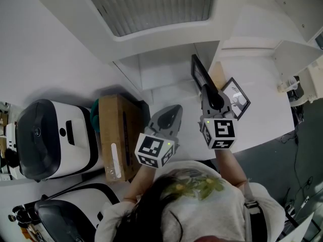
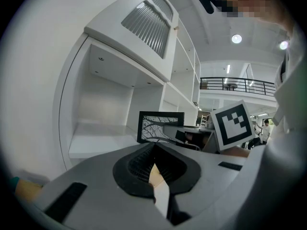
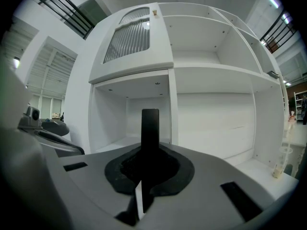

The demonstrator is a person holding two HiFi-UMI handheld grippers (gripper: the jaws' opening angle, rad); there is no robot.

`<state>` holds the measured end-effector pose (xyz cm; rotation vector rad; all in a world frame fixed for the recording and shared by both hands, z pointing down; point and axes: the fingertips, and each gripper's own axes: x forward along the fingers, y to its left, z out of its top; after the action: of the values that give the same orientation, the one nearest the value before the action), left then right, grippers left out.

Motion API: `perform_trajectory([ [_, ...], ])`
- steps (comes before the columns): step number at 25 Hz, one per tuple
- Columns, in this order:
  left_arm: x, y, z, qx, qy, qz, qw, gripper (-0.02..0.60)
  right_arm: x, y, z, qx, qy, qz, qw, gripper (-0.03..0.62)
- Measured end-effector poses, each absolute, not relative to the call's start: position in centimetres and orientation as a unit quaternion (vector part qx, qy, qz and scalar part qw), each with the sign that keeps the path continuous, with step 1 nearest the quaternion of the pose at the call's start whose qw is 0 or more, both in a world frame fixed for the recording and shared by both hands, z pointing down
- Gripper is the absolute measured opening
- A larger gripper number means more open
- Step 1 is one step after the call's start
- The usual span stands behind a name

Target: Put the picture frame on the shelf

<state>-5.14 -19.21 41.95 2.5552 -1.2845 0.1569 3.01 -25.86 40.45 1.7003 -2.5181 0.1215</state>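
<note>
The right gripper (image 1: 206, 88) is clamped on the black picture frame (image 3: 150, 128). The frame is held upright by one edge in front of the lower left compartment of the white shelf (image 3: 211, 71), and whether its bottom edge touches the shelf board cannot be determined. The left gripper (image 2: 156, 164) sits just beside and to the left of the right one with its jaws together and nothing between them, while a second, smaller frame (image 1: 236, 98) rests on the white surface just right of the right gripper.
</note>
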Motion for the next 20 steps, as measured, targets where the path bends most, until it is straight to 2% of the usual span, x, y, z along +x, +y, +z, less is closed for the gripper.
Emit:
perform_trajectory([
  [20,-5.52,-19.70,42.33,0.881,-0.446,0.053,0.145,0.029,2.21,-26.92,40.76,0.564,-0.824,0.031,0.053,0.037],
])
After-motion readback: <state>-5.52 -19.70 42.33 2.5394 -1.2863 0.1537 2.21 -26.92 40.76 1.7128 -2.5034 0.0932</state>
